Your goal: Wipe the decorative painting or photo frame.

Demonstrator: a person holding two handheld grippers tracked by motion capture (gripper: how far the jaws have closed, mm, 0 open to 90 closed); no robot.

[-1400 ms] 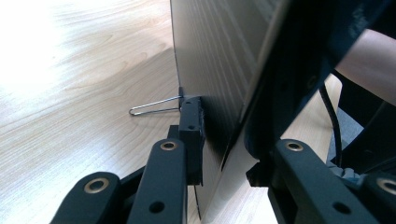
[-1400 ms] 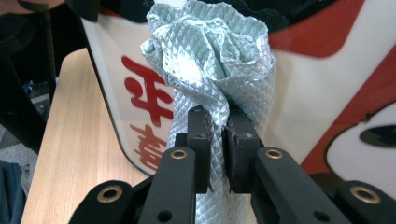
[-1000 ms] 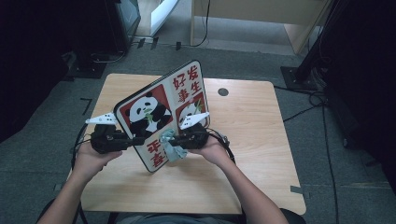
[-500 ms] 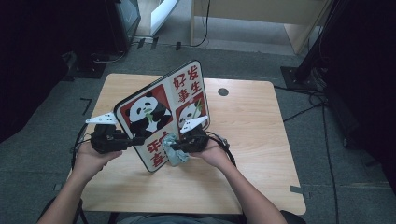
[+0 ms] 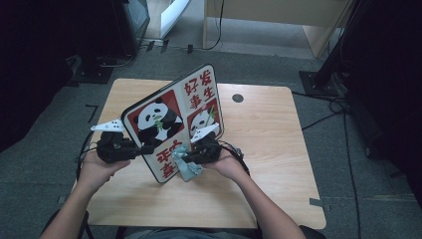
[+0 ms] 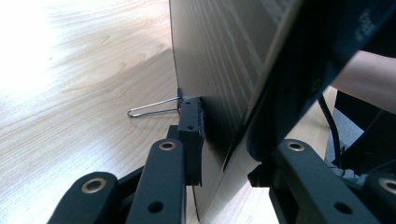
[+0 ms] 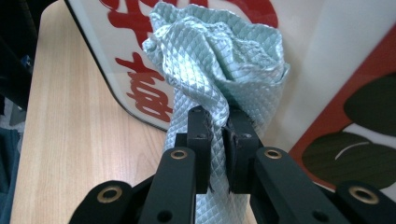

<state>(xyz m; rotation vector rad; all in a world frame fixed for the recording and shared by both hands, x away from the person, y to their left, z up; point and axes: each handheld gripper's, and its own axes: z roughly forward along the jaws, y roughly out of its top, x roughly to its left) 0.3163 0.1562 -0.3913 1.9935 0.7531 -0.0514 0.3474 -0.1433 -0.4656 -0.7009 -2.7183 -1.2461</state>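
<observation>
A board [image 5: 174, 119] printed with pandas and red characters stands tilted on the wooden table [image 5: 268, 129]. My left gripper [image 5: 144, 148] is shut on the board's left edge, one jaw on each face. In the left gripper view the board's plain back [image 6: 219, 60] runs between the jaws of my left gripper [image 6: 224, 158], and a black clip with a wire handle [image 6: 152, 108] sits on that edge. My right gripper [image 5: 191, 154] is shut on a pale green quilted cloth [image 5: 185, 167]. The bunched cloth [image 7: 219, 60] rises past the pads of my right gripper [image 7: 215, 140] and rests against the printed face [image 7: 327, 56].
A round cable hole [image 5: 238, 98] sits near the table's far edge. Cables [image 5: 328, 117] trail over the grey floor at the right. A pale wooden cabinet [image 5: 278, 15] stands behind the table, and dark equipment [image 5: 129, 20] at the back left.
</observation>
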